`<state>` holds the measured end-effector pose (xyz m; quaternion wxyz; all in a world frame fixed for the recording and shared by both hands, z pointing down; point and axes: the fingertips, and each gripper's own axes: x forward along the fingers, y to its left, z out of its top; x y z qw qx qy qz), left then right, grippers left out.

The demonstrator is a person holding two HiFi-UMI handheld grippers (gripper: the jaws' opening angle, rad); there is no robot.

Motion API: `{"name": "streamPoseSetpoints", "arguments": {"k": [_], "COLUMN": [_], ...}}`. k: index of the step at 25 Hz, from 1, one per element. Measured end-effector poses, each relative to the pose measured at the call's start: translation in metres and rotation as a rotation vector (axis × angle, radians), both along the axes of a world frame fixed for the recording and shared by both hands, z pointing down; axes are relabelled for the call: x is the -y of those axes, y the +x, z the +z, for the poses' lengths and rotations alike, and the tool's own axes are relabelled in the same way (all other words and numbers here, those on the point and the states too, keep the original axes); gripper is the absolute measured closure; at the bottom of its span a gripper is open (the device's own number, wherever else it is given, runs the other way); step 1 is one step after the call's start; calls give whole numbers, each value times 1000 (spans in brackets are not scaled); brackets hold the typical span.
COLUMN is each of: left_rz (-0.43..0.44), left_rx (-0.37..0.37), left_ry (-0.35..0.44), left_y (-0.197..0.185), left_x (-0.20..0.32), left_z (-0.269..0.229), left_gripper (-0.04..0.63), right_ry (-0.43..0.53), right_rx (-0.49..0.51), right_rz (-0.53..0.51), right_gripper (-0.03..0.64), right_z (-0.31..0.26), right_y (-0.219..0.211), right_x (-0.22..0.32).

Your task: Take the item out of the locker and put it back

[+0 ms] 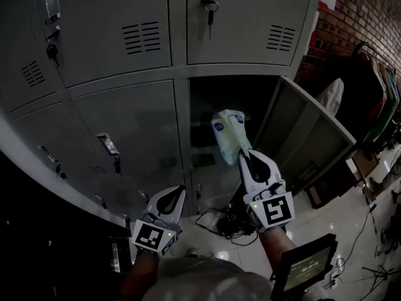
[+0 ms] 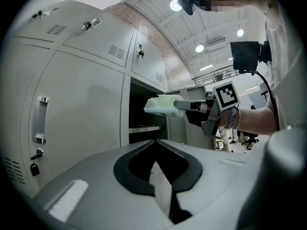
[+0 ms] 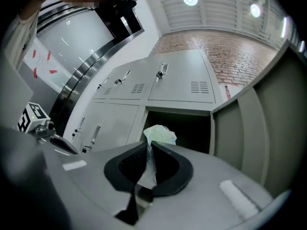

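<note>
Over on the left the grey lockers (image 1: 119, 36) run in a bank with their doors closed, a small latch handle (image 1: 108, 144) on one lower door and a bunch of keys (image 1: 210, 8) hanging from the lock of an upper one. Low down in front of those doors the left gripper (image 1: 174, 196) is held level and away from everything. Seen along its own jaws (image 2: 156, 141), the tips are pressed together with nothing between them. Next comes the one open compartment (image 1: 207, 105), dark inside, in the lower row under the keyed door. Right at its mouth is the packet (image 1: 229, 137), a soft, pale green-and-white plastic pack, raised clear of the floor. I cannot tell whether its far end is past the threshold or just short of it. The right gripper (image 1: 245, 158) has it, coming up from below and pointing slightly upward. In the right gripper view (image 3: 149, 145) the jaws are squeezed tight on the thin crimped tail of the packet (image 3: 159, 135), and the fuller part stands out beyond the tips towards the opening. From the left gripper view the pack (image 2: 162, 104) sticks out sideways from that claw in front of the dark gap. To the right of it the locker door (image 1: 301, 130) stands swung wide open. Beyond the door are a brick wall (image 1: 363, 11) and some clothes on a rack (image 1: 376, 93). A tangle of black cable (image 1: 232, 221) lies on the pale floor below the locker, and a dark screen (image 1: 307, 268) sits at the lower right.
</note>
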<state>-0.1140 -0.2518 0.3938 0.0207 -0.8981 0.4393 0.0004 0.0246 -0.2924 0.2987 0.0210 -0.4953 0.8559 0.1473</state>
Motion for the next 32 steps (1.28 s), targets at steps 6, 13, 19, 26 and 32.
{"name": "streamPoseSetpoints", "arguments": {"k": [6, 13, 19, 26, 32], "left_rz": [-85, -218, -236, -229, -227], "left_rx": [-11, -9, -9, -20, -27], "left_ry": [31, 17, 6, 26, 19], "left_y": [19, 42, 53, 42, 22], "left_x": [-55, -140, -182, -196, -198], "left_z": [-6, 7, 6, -5, -2], "left_gripper": [594, 594, 594, 594, 594], "right_ry": [7, -86, -156, -134, -139], "right_rx": [37, 33, 34, 45, 51], "right_rz": [-68, -123, -151, -152, -135], "right_gripper": [611, 609, 609, 609, 609], "right_z": [9, 65, 84, 72, 75], "right_y": [30, 89, 91, 74, 56], "right_x": [-89, -196, -228, -238, -235]}}
